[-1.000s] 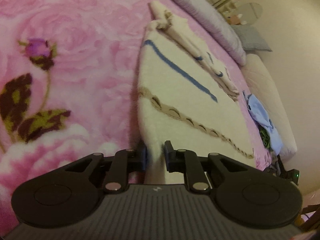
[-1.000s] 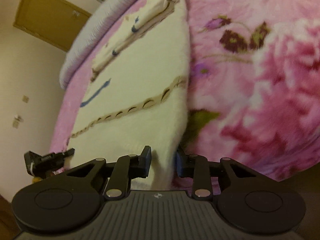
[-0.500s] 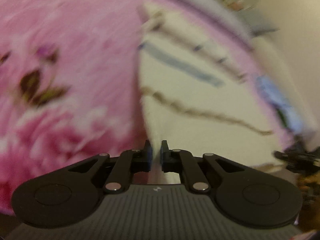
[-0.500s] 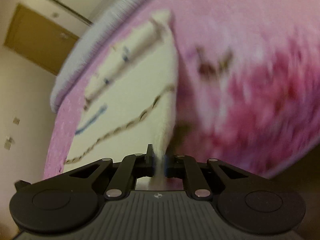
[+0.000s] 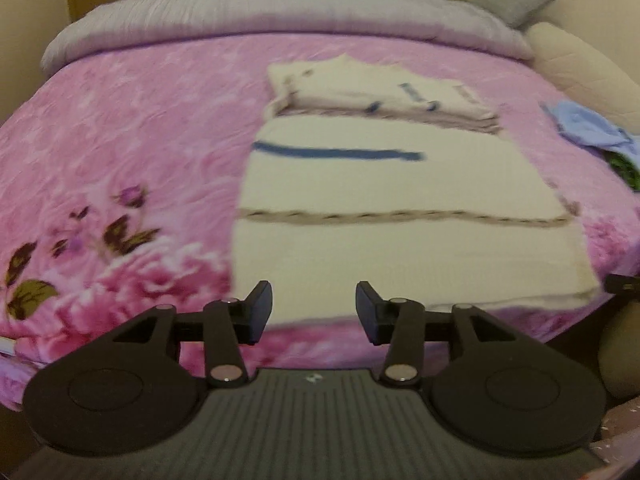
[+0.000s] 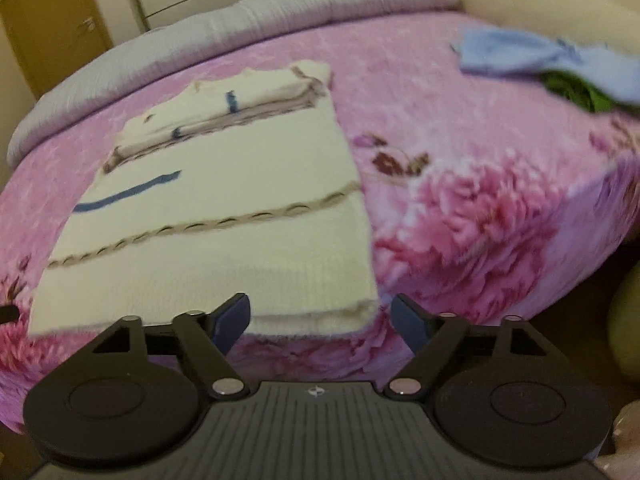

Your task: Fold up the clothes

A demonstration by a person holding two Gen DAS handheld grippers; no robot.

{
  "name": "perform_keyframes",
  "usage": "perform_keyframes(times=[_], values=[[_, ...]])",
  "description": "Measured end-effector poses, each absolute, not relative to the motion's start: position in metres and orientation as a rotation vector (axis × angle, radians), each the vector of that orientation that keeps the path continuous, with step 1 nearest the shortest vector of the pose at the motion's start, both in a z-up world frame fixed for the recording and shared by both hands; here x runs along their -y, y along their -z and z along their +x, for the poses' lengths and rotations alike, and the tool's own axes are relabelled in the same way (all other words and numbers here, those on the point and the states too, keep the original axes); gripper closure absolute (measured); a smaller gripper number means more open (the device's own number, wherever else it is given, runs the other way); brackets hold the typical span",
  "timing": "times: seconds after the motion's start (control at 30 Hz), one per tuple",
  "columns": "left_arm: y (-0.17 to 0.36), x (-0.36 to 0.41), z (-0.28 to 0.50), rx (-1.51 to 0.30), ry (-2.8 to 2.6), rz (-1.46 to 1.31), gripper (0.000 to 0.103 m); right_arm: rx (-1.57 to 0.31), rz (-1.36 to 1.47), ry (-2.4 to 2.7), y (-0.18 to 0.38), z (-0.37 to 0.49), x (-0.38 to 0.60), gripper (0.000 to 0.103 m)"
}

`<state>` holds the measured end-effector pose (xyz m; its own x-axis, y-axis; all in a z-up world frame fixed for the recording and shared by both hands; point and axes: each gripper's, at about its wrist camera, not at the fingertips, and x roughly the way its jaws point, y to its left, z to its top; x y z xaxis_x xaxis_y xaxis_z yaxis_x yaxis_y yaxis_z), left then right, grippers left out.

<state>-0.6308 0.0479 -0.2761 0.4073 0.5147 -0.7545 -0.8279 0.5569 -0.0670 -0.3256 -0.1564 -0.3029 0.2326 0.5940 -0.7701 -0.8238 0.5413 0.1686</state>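
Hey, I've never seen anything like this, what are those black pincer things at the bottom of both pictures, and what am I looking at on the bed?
Those are two hand-held grippers, each carried by a person, each with a wide-angle camera looking forward along its two fingers. One picture comes from the left gripper, the other from the right gripper, so the black parts at the bottom are the tools themselves.

Both look at a bed covered by a pink flowered blanket. On it lies a cream sweater with a blue stripe and a tan braided band, spread flat, its top part folded over. A crumpled pile of blue clothes sits near the bed's right side.

Nothing is held: both grippers are open and empty, just short of the sweater's near edge.
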Motion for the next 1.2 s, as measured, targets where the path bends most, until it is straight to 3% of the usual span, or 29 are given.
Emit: perform_keyframes(times=[0.43,1.0,1.2], values=[[0.251,0.0,-0.633,-0.695,-0.886,-0.403,0.058,-0.805,-0.248,-1.067,0.259,-0.362,0.186,0.015],[0.246,0.006,-0.65,-0.634,-0.824,-0.361,0.057,-0.771,-0.176,-1.11,0.251,-0.365,0.205,0.015],[0.261,-0.014,-0.682,-0.696,-0.838,-0.081,0.062,-0.497,-0.242,-1.198,0.243,-0.366,0.222,0.015]])
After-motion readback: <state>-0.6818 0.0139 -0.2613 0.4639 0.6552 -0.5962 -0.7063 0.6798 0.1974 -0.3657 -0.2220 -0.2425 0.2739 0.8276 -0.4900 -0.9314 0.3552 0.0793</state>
